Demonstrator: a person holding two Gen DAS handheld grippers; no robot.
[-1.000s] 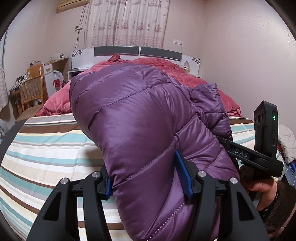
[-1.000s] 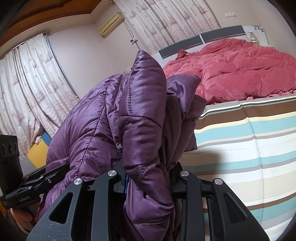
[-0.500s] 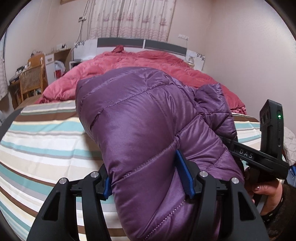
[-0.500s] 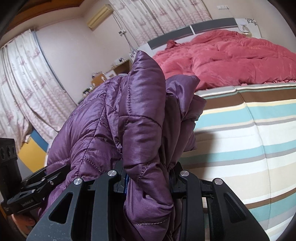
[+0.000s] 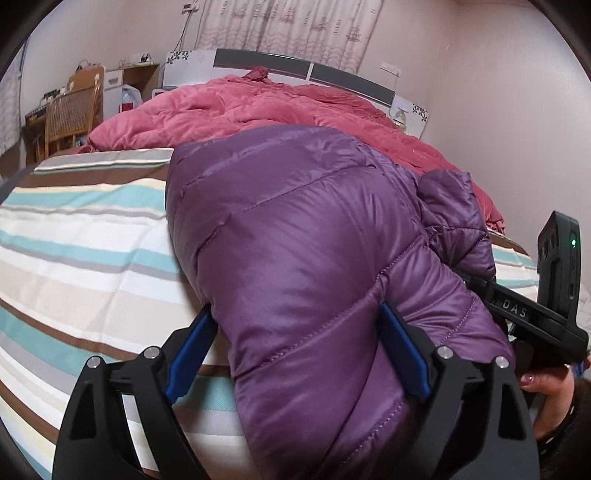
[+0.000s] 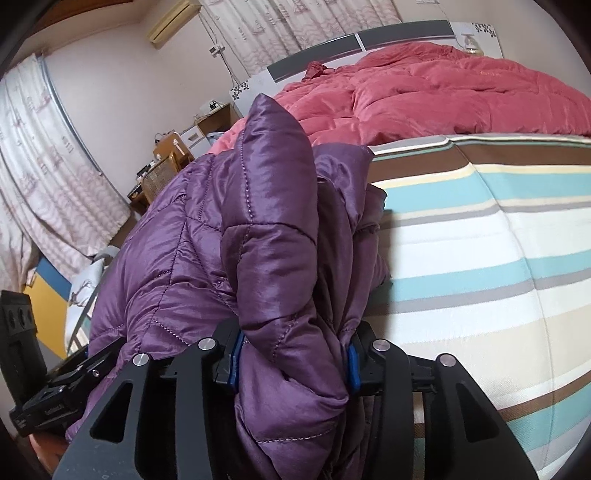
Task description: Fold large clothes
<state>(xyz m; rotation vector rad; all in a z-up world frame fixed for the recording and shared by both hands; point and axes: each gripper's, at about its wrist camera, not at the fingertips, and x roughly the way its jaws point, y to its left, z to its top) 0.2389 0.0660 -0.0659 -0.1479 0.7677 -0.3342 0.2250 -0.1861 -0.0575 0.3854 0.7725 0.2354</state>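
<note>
Lying bundled across the near end of a bed, a shiny purple quilted down jacket fills both wrist views, its folded bulk resting on the striped bed sheet of teal, brown, beige and white bands. The left gripper has just been opening: its blue-padded fingers stand wide on either side of a thick fold of the jacket, with a gap showing at the left pad, while the right pad lies against the cloth — a loose straddle, not a clamp. The right gripper has also just been opening a little, yet its blue pads still appear to press a gathered bunch of the jacket between them, though the cloth hides much of the contact. In the left wrist view, the right gripper's black body shows at the frame's right edge, held by a hand in a dark sleeve. Behind the jacket, a rumpled pink-red duvet is heaped toward the grey-and-white headboard. Patterned pale curtains hang above it — and a wicker-backed wooden chair stands beside the bed at the left.
</note>
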